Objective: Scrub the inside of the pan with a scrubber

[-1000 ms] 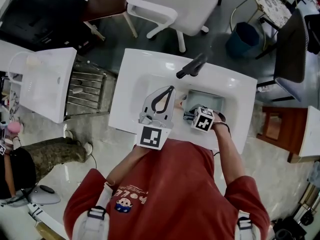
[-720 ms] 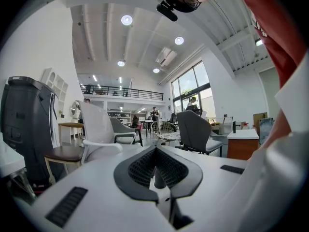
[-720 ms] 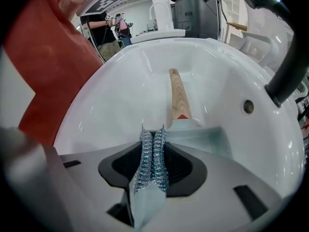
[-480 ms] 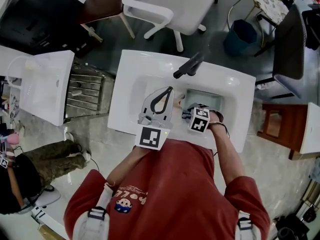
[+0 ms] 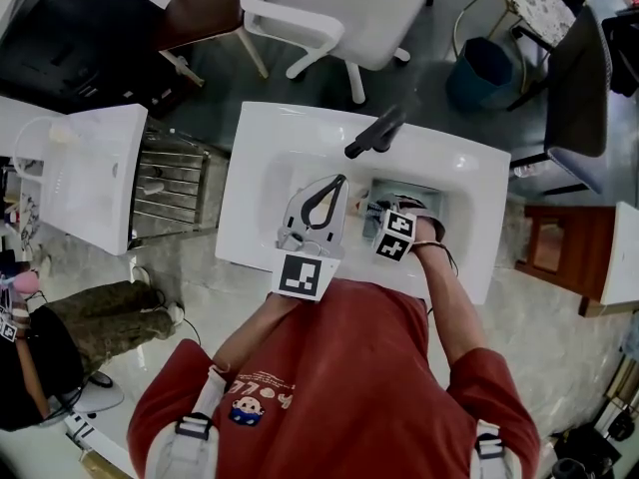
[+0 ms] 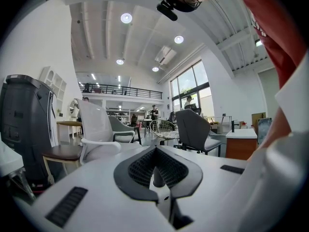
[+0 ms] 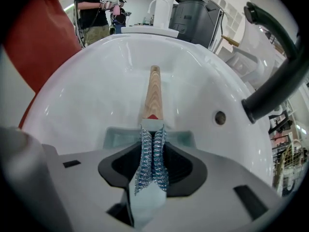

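Observation:
A pale green square pan (image 5: 417,197) with a wooden handle (image 7: 154,88) lies in the white sink (image 5: 270,148). My right gripper (image 5: 384,218) is low over the pan, shut on a steel-wool scrubber (image 7: 152,158). In the right gripper view the pan's rim (image 7: 116,135) shows just past my right gripper (image 7: 152,130), and the handle points away up the basin. My left gripper (image 5: 334,183) hangs over the sink's left half, beside the pan, jaws shut on nothing. In the left gripper view my left gripper (image 6: 155,151) points out at the room.
A black faucet (image 5: 379,131) arches over the back of the sink, and its spout (image 7: 275,76) hangs at the right of the basin near an overflow hole (image 7: 220,117). A white chair (image 5: 339,8) stands behind the sink. A metal rack (image 5: 170,183) is at the left.
My right gripper has shifted a little up and to the left over the pan with the scrubber in it. The left gripper has stayed in place.

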Action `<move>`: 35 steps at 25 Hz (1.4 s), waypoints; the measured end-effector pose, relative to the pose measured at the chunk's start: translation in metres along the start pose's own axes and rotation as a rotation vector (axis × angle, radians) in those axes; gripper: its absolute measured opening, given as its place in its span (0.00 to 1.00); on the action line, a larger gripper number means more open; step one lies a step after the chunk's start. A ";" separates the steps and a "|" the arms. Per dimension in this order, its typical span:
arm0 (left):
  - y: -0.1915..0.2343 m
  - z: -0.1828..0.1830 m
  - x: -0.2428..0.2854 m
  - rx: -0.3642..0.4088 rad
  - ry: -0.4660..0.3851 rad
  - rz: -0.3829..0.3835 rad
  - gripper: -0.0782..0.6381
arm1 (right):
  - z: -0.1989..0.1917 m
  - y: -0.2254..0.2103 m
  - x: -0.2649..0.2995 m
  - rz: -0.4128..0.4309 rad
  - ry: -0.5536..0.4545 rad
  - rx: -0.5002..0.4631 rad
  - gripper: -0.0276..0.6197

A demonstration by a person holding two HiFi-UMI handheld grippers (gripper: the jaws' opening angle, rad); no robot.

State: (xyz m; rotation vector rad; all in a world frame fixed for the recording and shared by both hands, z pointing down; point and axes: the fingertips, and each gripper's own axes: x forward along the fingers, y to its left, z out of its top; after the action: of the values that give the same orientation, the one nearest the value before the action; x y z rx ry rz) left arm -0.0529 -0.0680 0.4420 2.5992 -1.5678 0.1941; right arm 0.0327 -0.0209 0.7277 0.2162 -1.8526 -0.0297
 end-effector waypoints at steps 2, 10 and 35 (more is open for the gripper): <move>0.000 -0.001 0.001 -0.004 0.004 -0.004 0.13 | 0.002 -0.009 0.003 -0.061 -0.005 0.001 0.28; -0.004 -0.005 0.001 -0.001 0.006 -0.011 0.13 | 0.003 -0.038 0.014 -0.301 -0.003 -0.057 0.26; -0.003 -0.005 -0.008 0.015 0.013 -0.008 0.13 | -0.012 -0.003 -0.043 0.066 -0.024 -0.028 0.27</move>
State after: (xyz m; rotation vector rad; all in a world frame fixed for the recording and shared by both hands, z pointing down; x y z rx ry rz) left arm -0.0543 -0.0592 0.4460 2.6093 -1.5577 0.2233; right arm 0.0565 -0.0155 0.6902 0.1363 -1.8814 -0.0127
